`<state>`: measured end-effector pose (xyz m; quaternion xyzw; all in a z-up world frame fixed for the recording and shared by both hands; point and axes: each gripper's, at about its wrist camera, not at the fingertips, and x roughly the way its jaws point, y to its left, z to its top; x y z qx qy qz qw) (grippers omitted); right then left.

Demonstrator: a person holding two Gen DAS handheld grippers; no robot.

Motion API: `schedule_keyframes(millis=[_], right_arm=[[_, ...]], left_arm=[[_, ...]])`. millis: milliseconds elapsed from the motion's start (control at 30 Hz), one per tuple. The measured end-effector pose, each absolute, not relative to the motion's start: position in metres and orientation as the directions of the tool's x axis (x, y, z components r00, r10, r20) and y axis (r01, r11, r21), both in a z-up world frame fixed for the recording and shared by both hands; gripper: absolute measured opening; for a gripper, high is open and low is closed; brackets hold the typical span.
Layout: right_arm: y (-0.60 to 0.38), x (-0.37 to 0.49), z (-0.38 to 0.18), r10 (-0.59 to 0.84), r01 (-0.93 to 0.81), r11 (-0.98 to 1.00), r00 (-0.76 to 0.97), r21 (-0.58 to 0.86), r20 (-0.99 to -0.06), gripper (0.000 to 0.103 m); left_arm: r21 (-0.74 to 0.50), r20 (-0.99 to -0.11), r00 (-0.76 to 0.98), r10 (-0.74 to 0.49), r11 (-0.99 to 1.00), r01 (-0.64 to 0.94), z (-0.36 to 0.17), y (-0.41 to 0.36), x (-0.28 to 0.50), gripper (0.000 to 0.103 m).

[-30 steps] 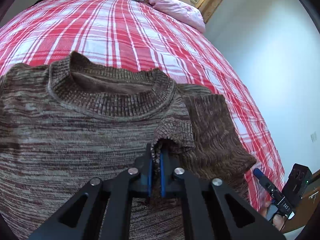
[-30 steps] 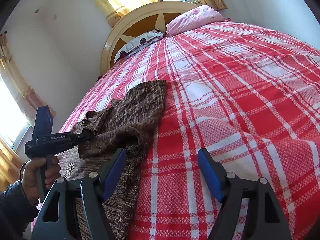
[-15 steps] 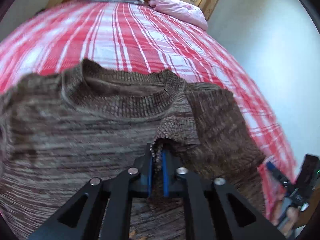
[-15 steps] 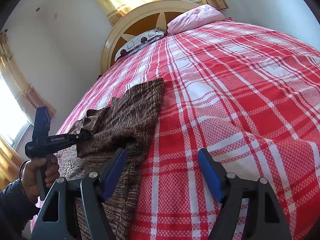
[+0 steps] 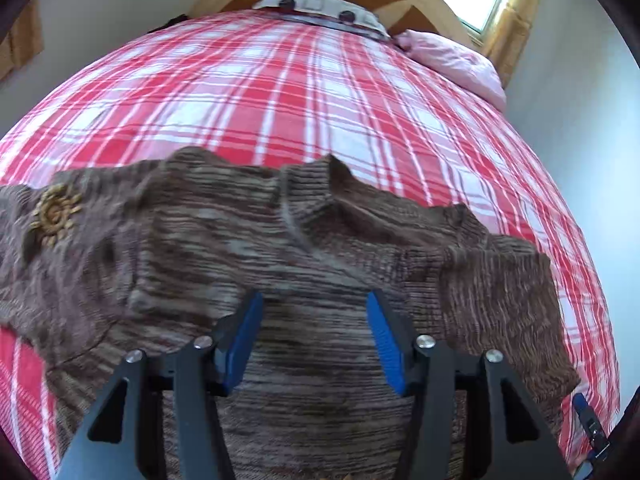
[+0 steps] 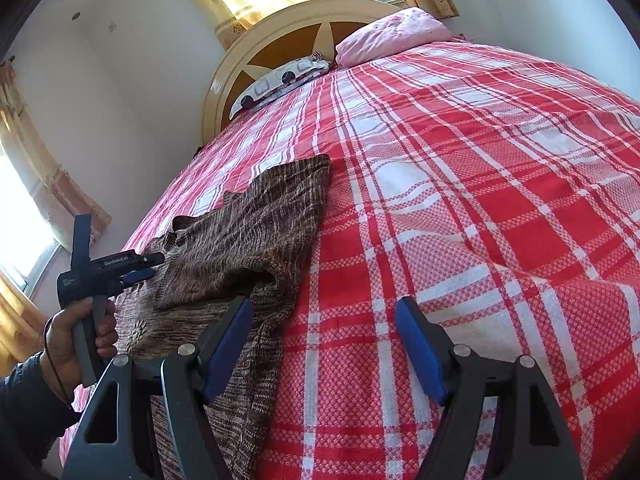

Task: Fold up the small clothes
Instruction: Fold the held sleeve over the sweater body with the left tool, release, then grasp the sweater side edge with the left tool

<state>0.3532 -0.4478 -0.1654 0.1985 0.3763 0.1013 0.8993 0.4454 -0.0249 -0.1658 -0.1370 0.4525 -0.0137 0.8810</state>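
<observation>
Releasing the sweater sleeve: left tool [image 5: 312, 336] now gapes wide.
Brown sweater [image 5: 320, 264] lies on the bed [image 5: 320, 92]; right tool [image 6: 324, 340] stays wide.

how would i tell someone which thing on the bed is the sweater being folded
Start from the big bed with the red and white checked cover. The sweater lies spread at its near end, far from the pink pillow by the headboard. It is the only brown striped knit there, with a ribbed round neck and a small sun-shaped patch on it.
</observation>
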Motion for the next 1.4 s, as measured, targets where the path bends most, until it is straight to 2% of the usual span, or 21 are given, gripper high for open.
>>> schedule_keyframes(millis=[100, 200, 333, 433, 500, 567, 633, 800, 900, 967, 1033, 1133, 1233, 1333, 1400], right_arm=[[-0.448, 0.353, -0.165, 0.333, -0.033, 0.900, 0.697, 0.435, -0.636, 0.074], [-0.446, 0.349, -0.159, 0.318, -0.041, 0.908, 0.713, 0.416, -0.625, 0.074], [-0.414, 0.347, -0.132, 0.336, -0.163, 0.931, 0.727, 0.325, -0.598, 0.074], [-0.367, 0.365, -0.121, 0.360, -0.284, 0.933, 0.682, 0.222, -0.637, 0.074], [-0.334, 0.385, -0.127, 0.360, -0.354, 0.921, 0.619, 0.162, -0.697, 0.074], [-0.321, 0.401, -0.143, 0.306, -0.324, 0.937, 0.570, 0.134, -0.763, 0.074], [-0.325, 0.409, -0.164, 0.319, -0.285, 0.937, 0.476, 0.200, -0.819, 0.075], [-0.334, 0.391, -0.162, 0.336, -0.273, 0.936, 0.498, 0.223, -0.800, 0.075], [-0.328, 0.386, -0.154, 0.284, -0.272, 0.949, 0.514, 0.160, -0.809, 0.075], [-0.316, 0.380, -0.138, 0.275, -0.274, 0.952, 0.554, 0.141, -0.786, 0.075], [-0.302, 0.378, -0.123, 0.313, -0.313, 0.938, 0.578, 0.150, -0.754, 0.075], [-0.273, 0.387, -0.113, 0.280, -0.342, 0.936, 0.600, 0.076, -0.749, 0.075], [-0.258, 0.415, -0.127, 0.247, -0.317, 0.946, 0.567, 0.069, -0.786, 0.075], [-0.258, 0.437, -0.160, 0.236, -0.259, 0.959, 0.484, 0.120, -0.843, 0.075], [-0.251, 0.430, -0.164, 0.204, -0.271, 0.960, 0.506, 0.070, -0.838, 0.076]], left_arm=[[-0.232, -0.784, 0.604, -0.145, 0.970, -0.068, -0.160, -0.027, 0.435, 0.065], [-0.197, -0.783, 0.604, -0.152, 0.980, -0.009, -0.156, -0.040, 0.425, 0.077], [-0.032, -0.796, 0.597, -0.096, 0.993, 0.116, -0.161, -0.076, 0.415, 0.078], [0.072, -0.808, 0.589, -0.037, 0.984, 0.160, -0.174, -0.091, 0.412, 0.078], [0.053, -0.797, 0.601, -0.050, 0.987, 0.152, -0.174, -0.085, 0.409, 0.081], [0.019, -0.808, 0.585, -0.068, 0.990, 0.140, -0.172, -0.075, 0.407, 0.082], [-0.009, -0.815, 0.573, -0.085, 0.991, 0.134, -0.169, -0.061, 0.399, 0.082], [-0.023, -0.791, 0.605, -0.094, 0.992, 0.124, -0.158, -0.012, 0.363, 0.082], [0.002, -0.770, 0.636, -0.045, 0.997, 0.073, -0.151, 0.032, 0.343, 0.083], [0.017, -0.750, 0.661, 0.008, 1.000, 0.008, -0.145, 0.072, 0.334, 0.093], [0.029, -0.735, 0.675, 0.059, 0.998, -0.056, -0.142, 0.105, 0.327, 0.099], [0.043, -0.736, 0.658, 0.161, 0.981, -0.191, -0.147, 0.166, 0.323, 0.099], [0.030, -0.739, 0.633, 0.230, 0.950, -0.311, -0.154, 0.217, 0.321, 0.099], [-0.039, -0.761, 0.604, 0.237, 0.912, -0.408, -0.166, 0.262, 0.315, 0.099], [-0.090, -0.778, 0.588, 0.221, 0.887, -0.453, -0.175, 0.284, 0.313, 0.099]])
